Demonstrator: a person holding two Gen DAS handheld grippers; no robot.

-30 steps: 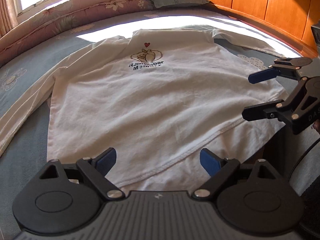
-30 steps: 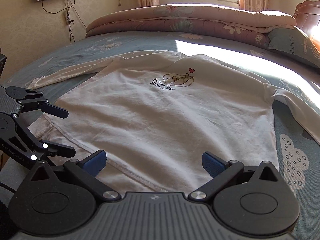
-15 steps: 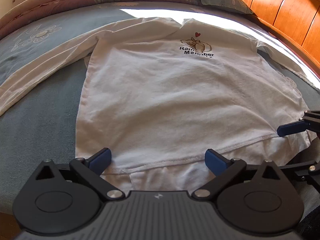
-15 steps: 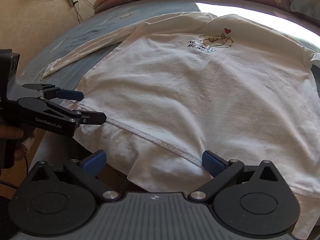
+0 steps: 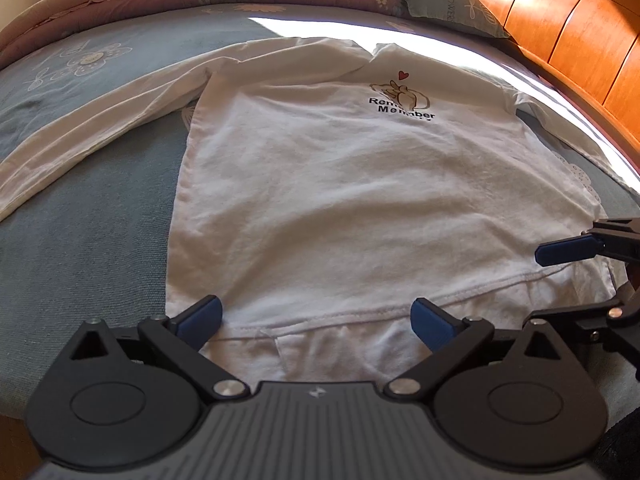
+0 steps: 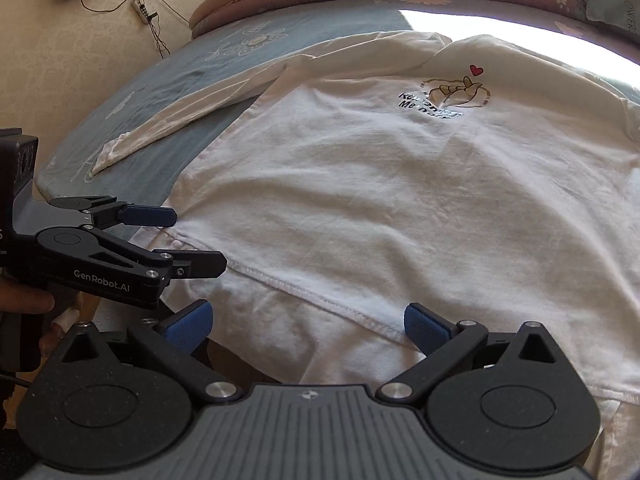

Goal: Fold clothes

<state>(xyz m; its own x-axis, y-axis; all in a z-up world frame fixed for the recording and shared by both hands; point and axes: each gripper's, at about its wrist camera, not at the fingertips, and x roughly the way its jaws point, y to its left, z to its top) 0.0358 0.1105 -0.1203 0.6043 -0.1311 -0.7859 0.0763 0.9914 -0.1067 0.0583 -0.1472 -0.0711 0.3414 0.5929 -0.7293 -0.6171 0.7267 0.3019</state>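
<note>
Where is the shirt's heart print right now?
The heart print sits on the shirt's chest at the far end from both grippers, right of centre in both wrist views, just above the black lettering.

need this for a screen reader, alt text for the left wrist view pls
A white long-sleeved shirt with a small heart print lies flat, front up, on a blue floral bed. The open left gripper hovers at its hem, and the right gripper reaches in from the right edge.

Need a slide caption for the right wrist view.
Open right claw over the hem of a white long-sleeve shirt spread on a blue bedsheet; open left claw alongside.
</note>
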